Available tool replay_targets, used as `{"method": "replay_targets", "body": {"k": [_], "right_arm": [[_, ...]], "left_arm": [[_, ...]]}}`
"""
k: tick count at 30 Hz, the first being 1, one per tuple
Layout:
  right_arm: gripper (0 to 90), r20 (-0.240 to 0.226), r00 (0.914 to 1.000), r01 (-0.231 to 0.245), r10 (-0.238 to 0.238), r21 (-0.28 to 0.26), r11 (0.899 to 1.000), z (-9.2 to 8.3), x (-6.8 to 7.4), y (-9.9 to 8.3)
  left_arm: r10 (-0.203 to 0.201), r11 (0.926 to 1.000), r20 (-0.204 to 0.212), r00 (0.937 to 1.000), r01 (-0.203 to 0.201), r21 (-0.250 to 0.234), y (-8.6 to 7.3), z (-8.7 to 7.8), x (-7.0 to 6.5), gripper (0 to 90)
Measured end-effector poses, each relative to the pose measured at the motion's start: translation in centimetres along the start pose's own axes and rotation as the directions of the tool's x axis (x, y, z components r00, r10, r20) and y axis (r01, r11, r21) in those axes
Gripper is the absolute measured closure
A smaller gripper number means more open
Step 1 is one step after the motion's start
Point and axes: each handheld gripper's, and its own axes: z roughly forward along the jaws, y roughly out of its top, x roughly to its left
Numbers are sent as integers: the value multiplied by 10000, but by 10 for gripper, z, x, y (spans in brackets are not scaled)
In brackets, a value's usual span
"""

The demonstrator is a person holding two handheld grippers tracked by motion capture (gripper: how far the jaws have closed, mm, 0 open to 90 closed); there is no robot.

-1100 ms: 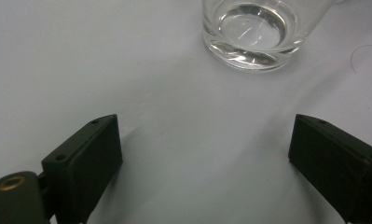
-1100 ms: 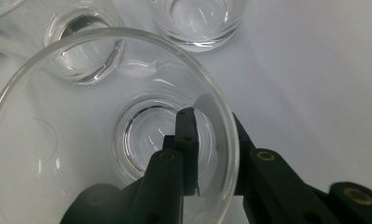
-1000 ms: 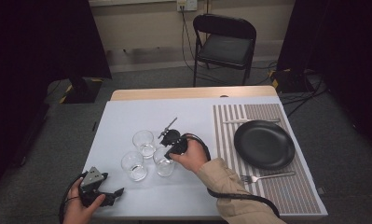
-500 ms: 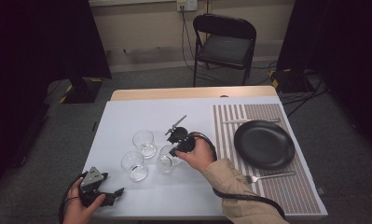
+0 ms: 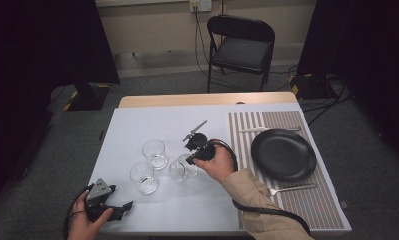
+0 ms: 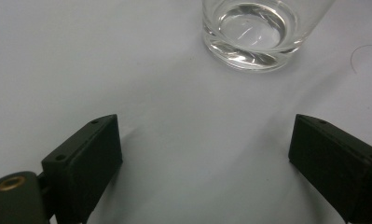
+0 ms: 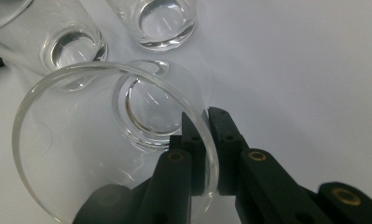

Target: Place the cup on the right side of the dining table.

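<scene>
The right tool (image 7: pixel 206 154) is pinching the wall of a clear drinking glass (image 7: pixel 113 140), with one jaw inside the rim and one jaw outside. In the right tool's own view that glass leans over, so you can look right down into it and see its thick round bottom. From the high view, the right tool (image 5: pixel 189 160) and this glass (image 5: pixel 183 168) are near the middle of the counter (image 5: pixel 137 125), which has a white cover on it. Two more glasses stand upright close by. One glass (image 5: pixel 154 153) is a bit farther back and one glass (image 5: pixel 143 177) is closer to the person. They sit just beside the held glass but are not touching it as far as the high view shows. The left tool (image 5: pixel 121 209) is down at the near left corner of the counter, well apart from the glasses. Its jaws are spread wide with nothing between them, and its own view shows them low over the white cover with the bottom of a glass (image 6: pixel 251 32) just ahead. To the right lies a striped placemat (image 5: pixel 307 200) with a black plate (image 5: pixel 283 154) on it. A fork (image 5: pixel 292 188) lies near the plate on the person's side, and a knife (image 5: pixel 267 129) lies on the far side. A black folding chair (image 5: pixel 241 50) stands behind the counter.
</scene>
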Motion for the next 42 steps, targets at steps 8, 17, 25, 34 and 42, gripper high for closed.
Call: {"method": "replay_targets", "body": {"k": [8,17,25,34,42], "right_arm": [[859,-3,9998,-192,192,-222,9996,-13,-5,0],[859,261,9989,-368,377,-343,9987,-32,-15,-3],[859,444,9978,-465,484,-425,9980,-43,-21,-6],[860,523,9958,-715,749,-632,9954,-53,-30,-10],[860,660,9925,-978,1027,-741,9924,-61,-38,-14]], "left_arm": [[-1,10000,2,10000,1,-6,0,0,0,86],[-2,10000,3,10000,2,-5,0,0,0,86],[-1,10000,5,10000,1,-9,0,0,0,86],[2,10000,0,10000,-2,-17,0,0,0,86],[2,10000,1,10000,-2,-17,0,0,0,86]]}}
